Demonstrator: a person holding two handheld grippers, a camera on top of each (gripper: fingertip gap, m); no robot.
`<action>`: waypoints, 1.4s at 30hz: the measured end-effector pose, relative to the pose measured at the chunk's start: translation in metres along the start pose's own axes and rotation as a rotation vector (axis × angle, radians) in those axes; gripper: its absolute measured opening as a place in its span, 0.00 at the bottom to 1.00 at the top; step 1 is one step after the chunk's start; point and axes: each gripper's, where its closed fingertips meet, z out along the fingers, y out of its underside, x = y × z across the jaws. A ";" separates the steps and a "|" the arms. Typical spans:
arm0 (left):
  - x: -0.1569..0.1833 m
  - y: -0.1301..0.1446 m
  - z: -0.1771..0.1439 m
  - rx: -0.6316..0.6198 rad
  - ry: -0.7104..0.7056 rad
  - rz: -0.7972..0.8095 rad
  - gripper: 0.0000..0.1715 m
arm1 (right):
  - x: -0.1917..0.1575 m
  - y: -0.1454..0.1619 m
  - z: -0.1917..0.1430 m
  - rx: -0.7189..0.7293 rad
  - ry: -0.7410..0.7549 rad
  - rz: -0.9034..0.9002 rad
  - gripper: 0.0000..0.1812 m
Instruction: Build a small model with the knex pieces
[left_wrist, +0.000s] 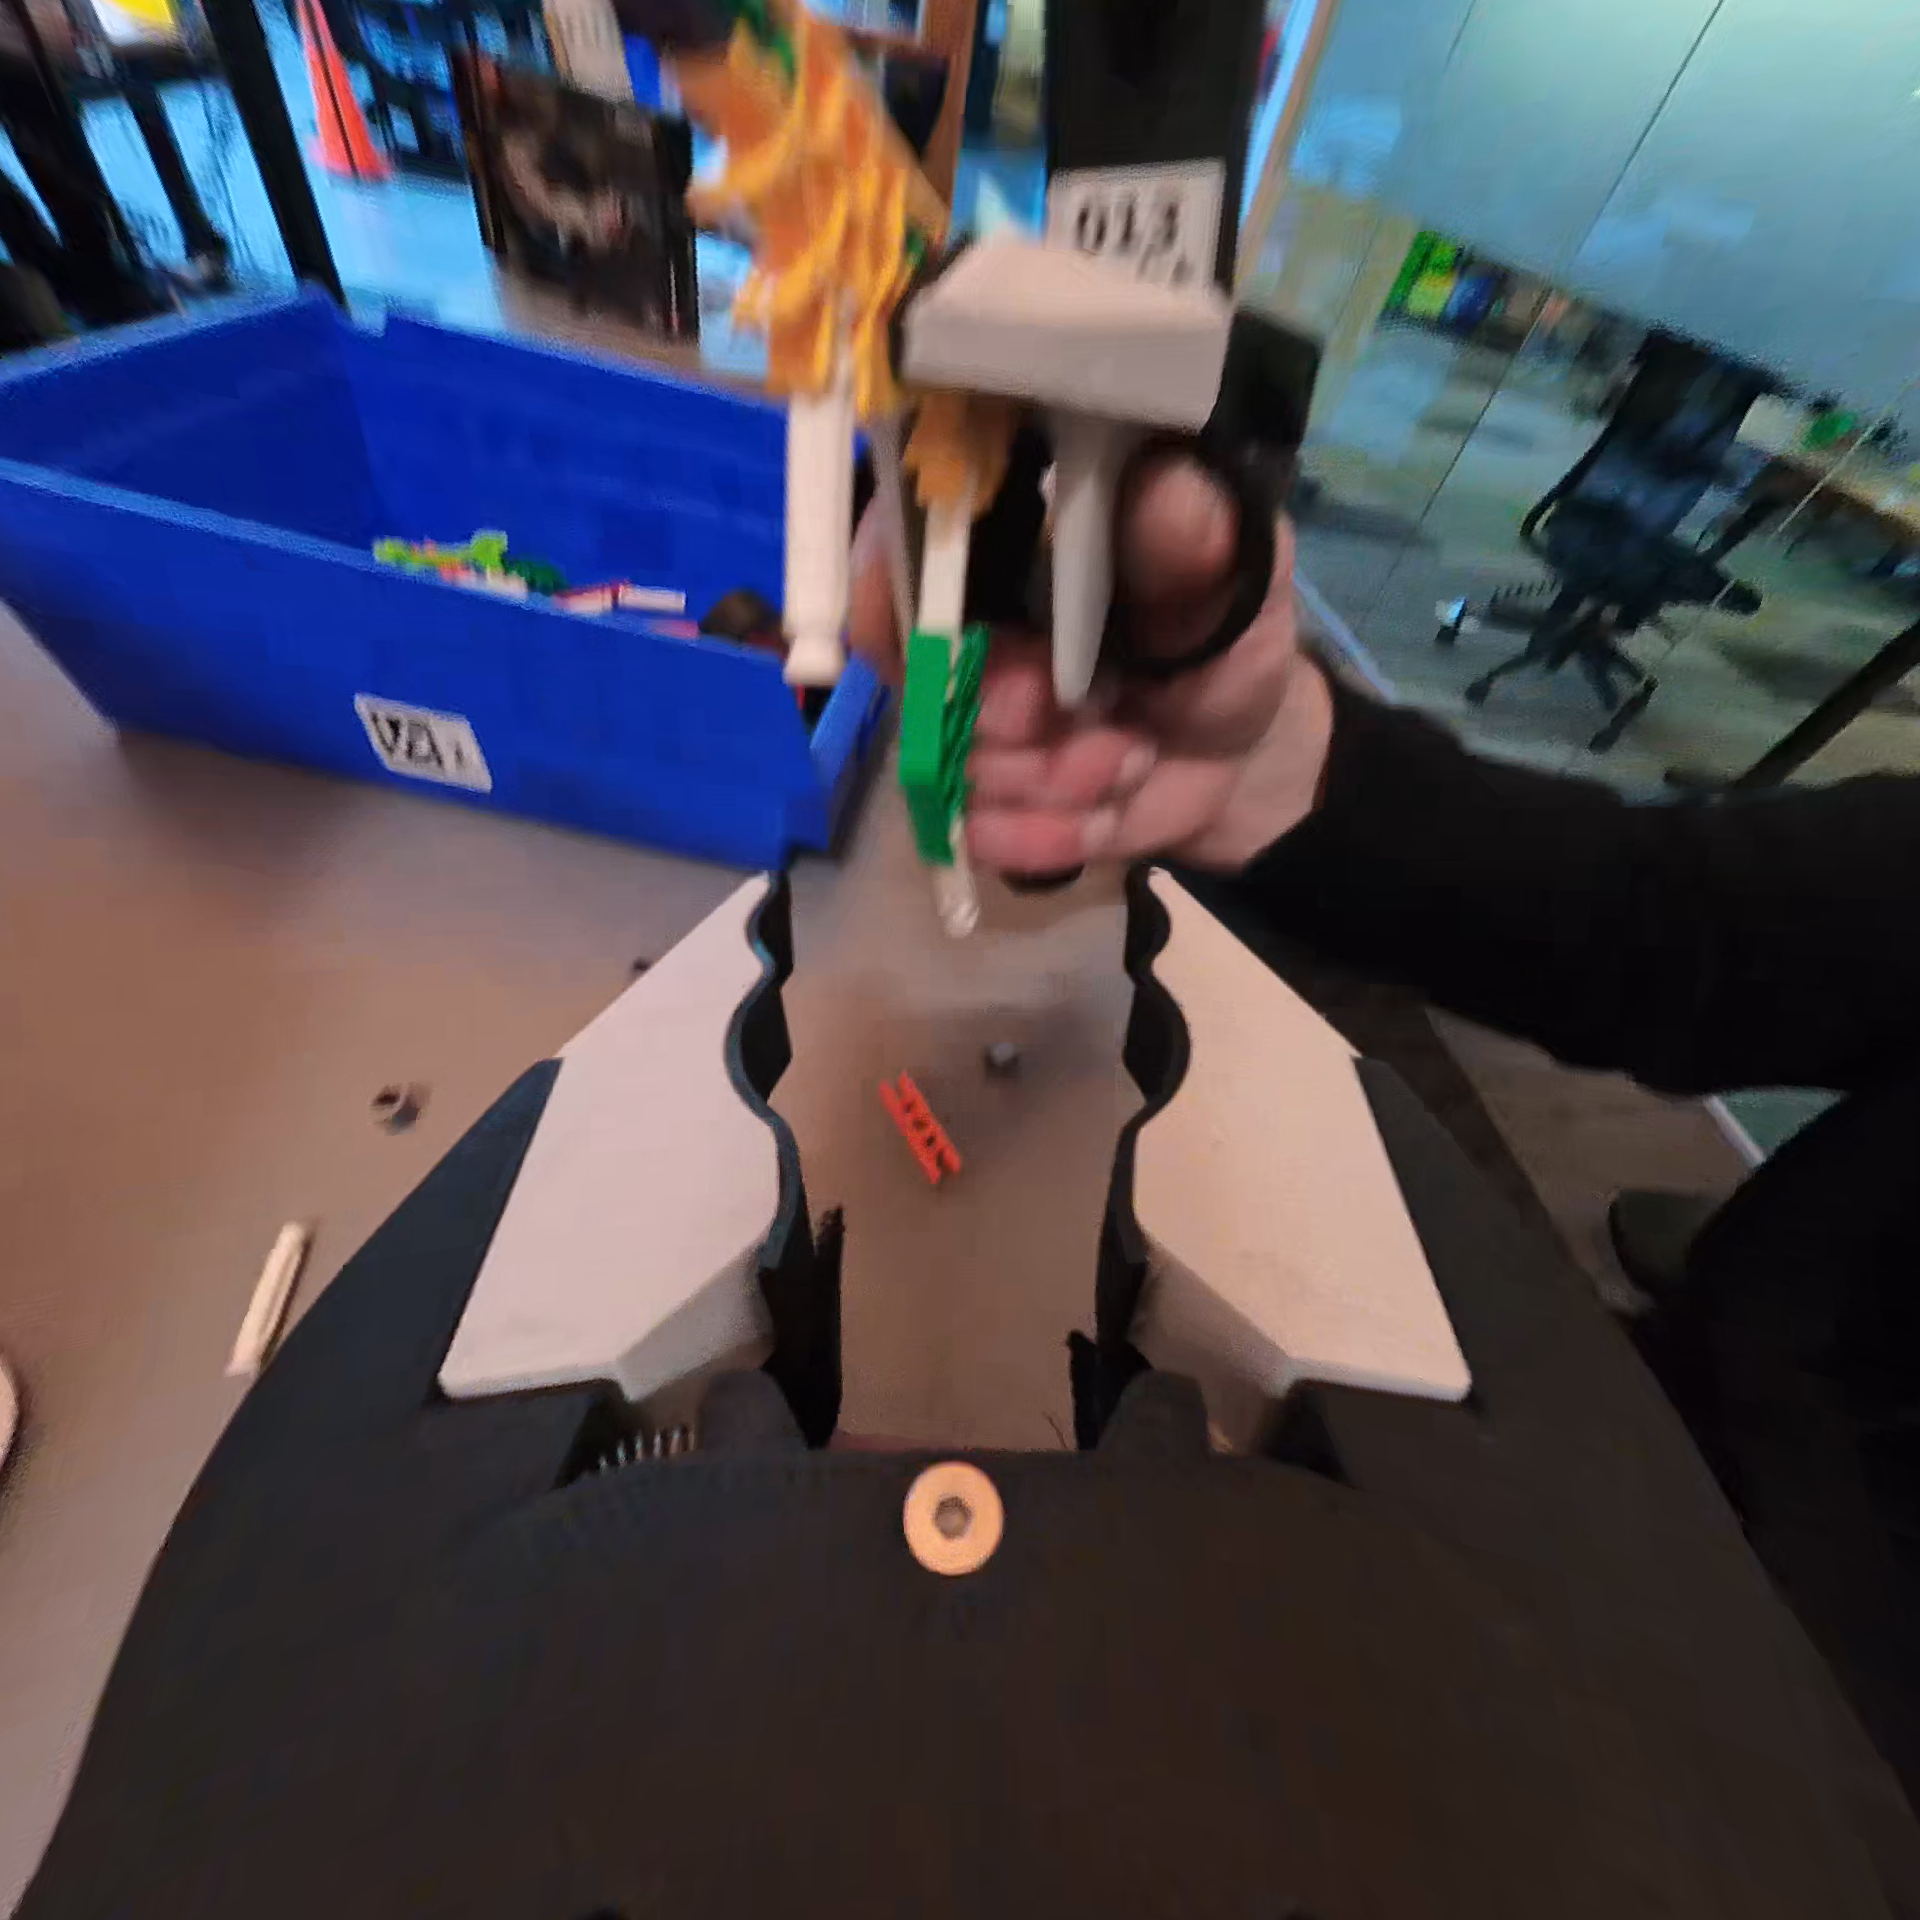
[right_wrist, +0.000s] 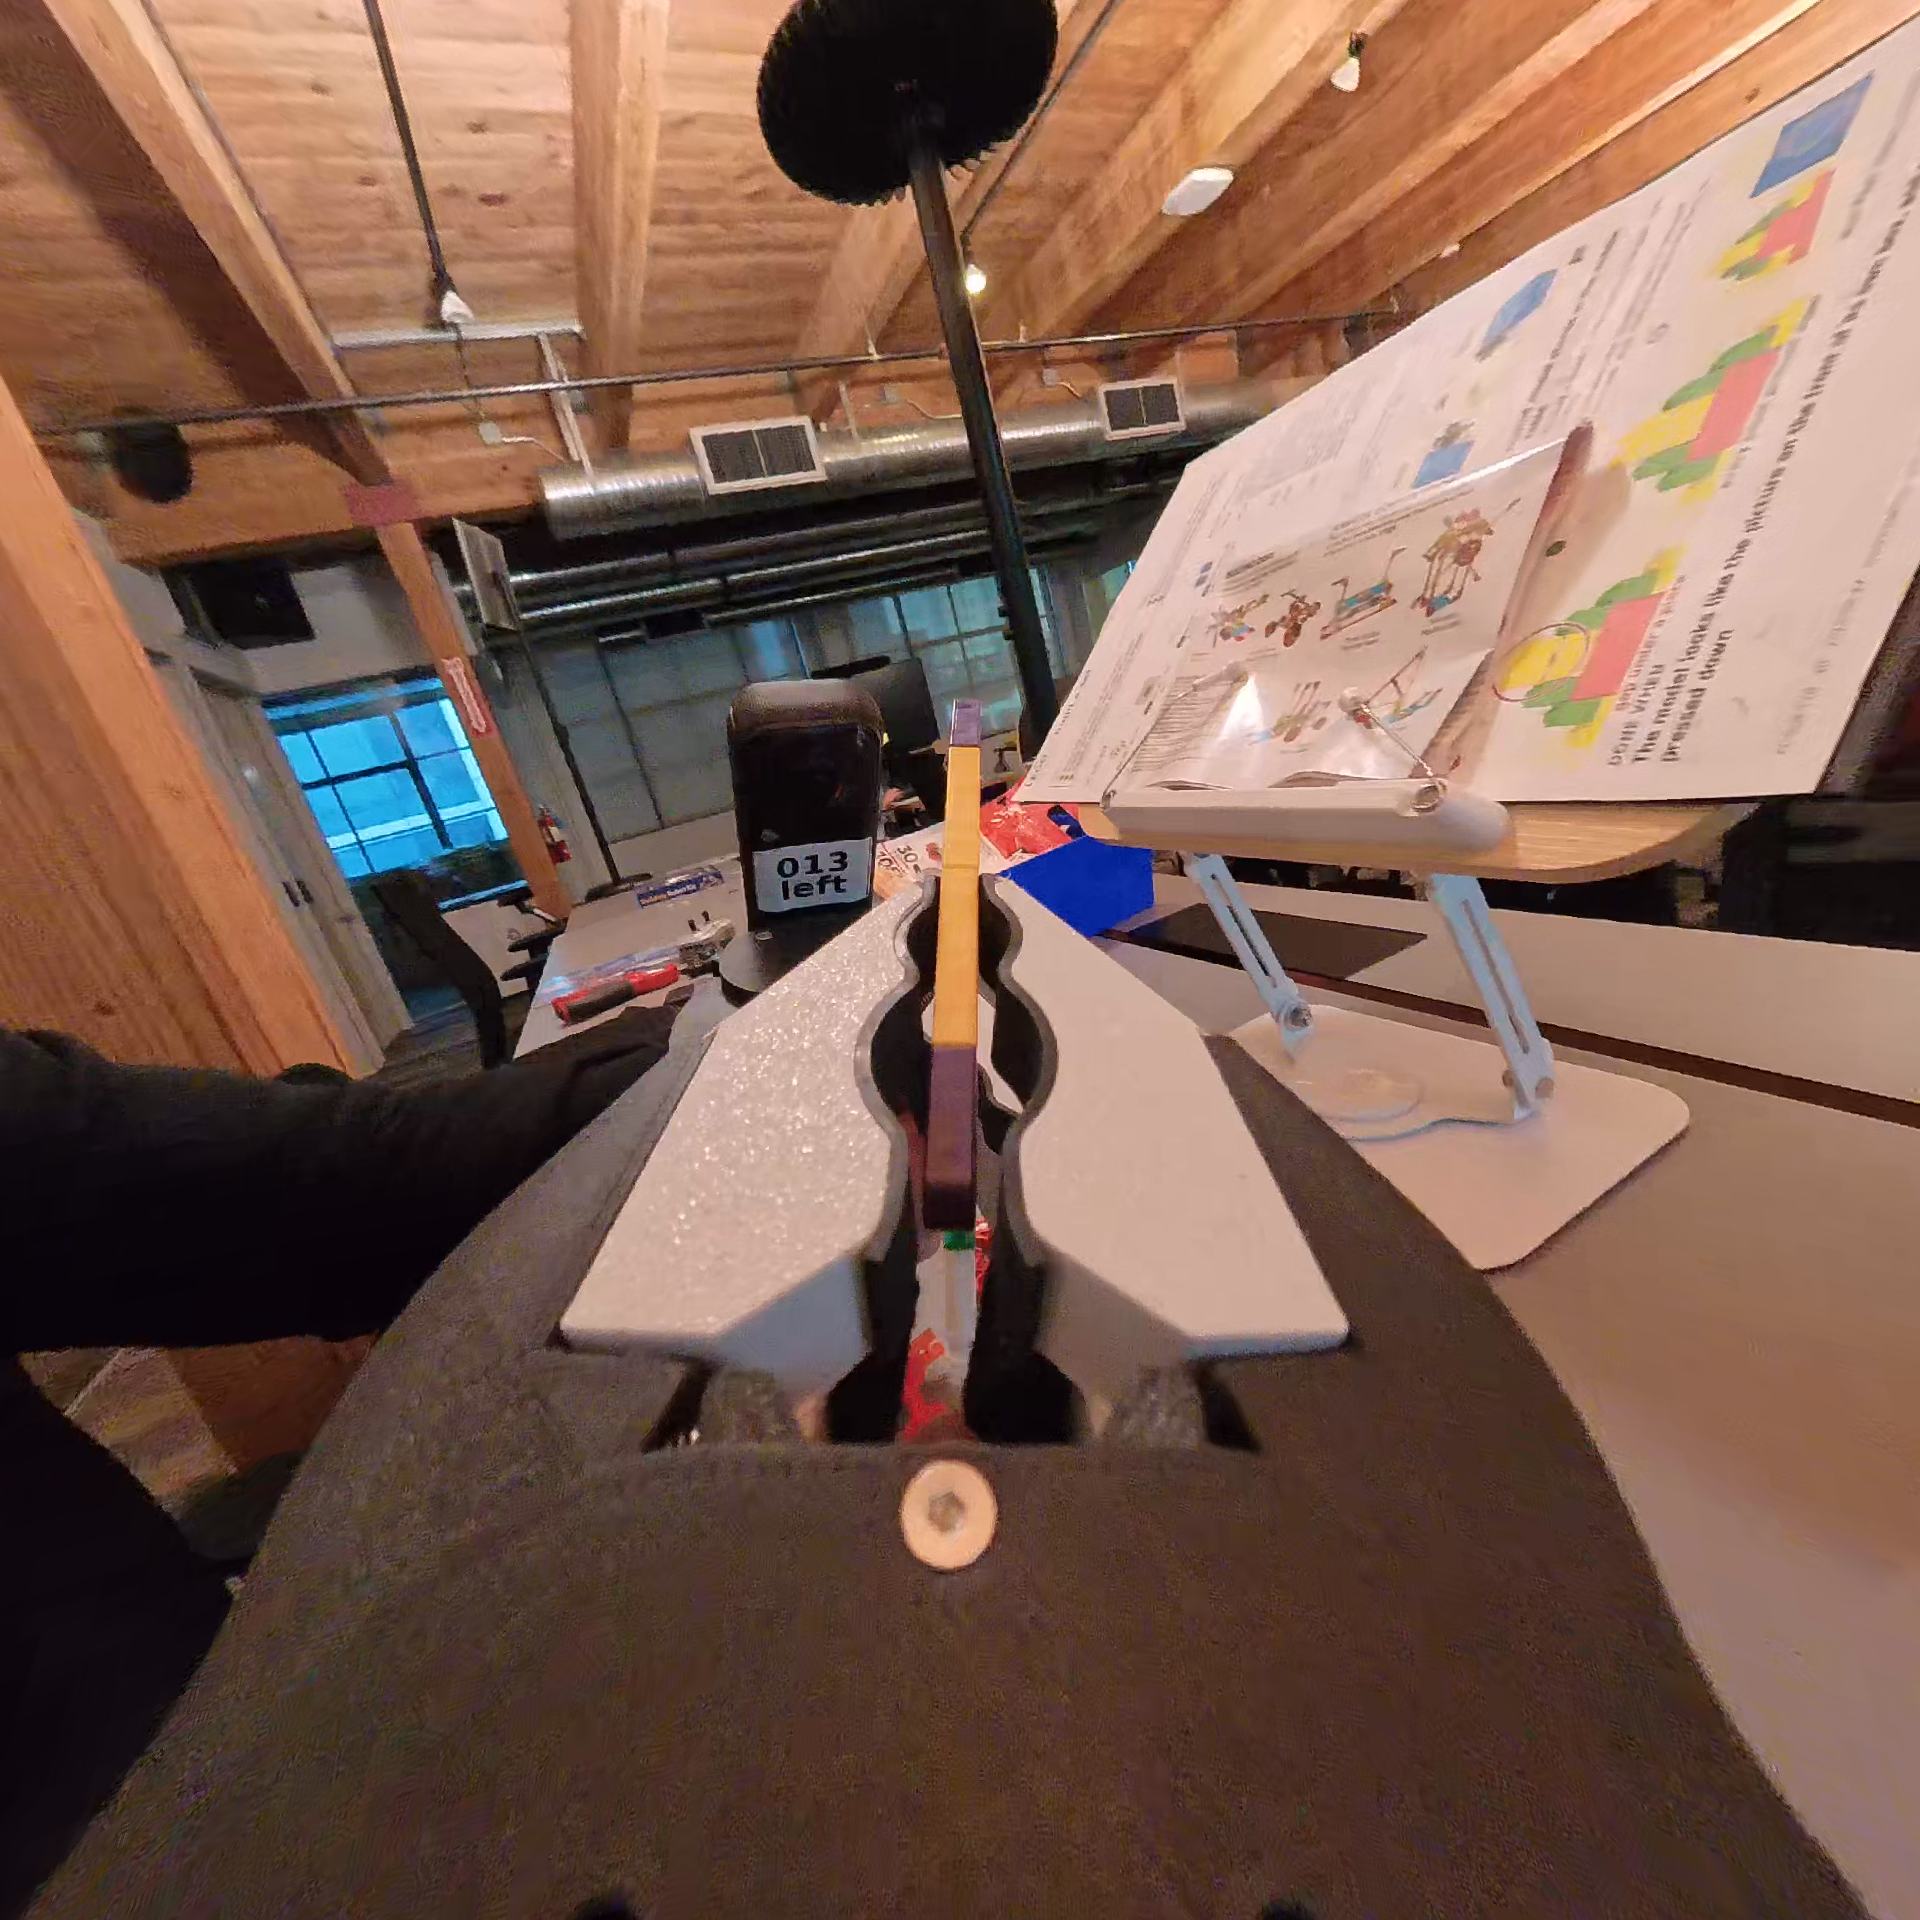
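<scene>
My left gripper (left_wrist: 956, 904) is open and empty, held low over the grey table (left_wrist: 260, 987). A small red toy piece (left_wrist: 920, 1127) lies on the table between its fingers. Ahead, a person's hand (left_wrist: 1122, 748) holds my right gripper upright, with a blurred toy assembly of yellow parts (left_wrist: 821, 208), white rods (left_wrist: 821, 520) and a green connector (left_wrist: 940, 738) beside it. In the right wrist view my right gripper (right_wrist: 961, 894) is shut on a yellow rod (right_wrist: 958, 904) with a purple connector (right_wrist: 948, 1132). The left gripper's black body (right_wrist: 805, 800) stands beyond it.
A blue bin (left_wrist: 436, 582) with several loose toy pieces stands at the table's far left. A white rod (left_wrist: 270, 1299) and small dark bits (left_wrist: 400, 1107) lie on the table. A book stand (right_wrist: 1455, 1122) holds instruction sheets (right_wrist: 1558, 520) on the right. A black pole (right_wrist: 977, 436) rises behind. Tip to tip, the grippers are about 9 cm apart.
</scene>
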 end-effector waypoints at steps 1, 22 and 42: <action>0.004 -0.005 0.003 0.027 0.007 -0.008 0.34 | -0.004 0.002 0.003 -0.002 -0.015 -0.004 0.02; -0.001 -0.035 0.001 0.204 -0.054 -0.218 0.04 | -0.011 0.002 0.010 -0.077 0.267 -0.613 0.02; -0.040 0.080 0.007 -0.388 -0.182 -0.082 0.24 | 0.013 0.003 -0.005 -0.046 0.094 -0.128 0.02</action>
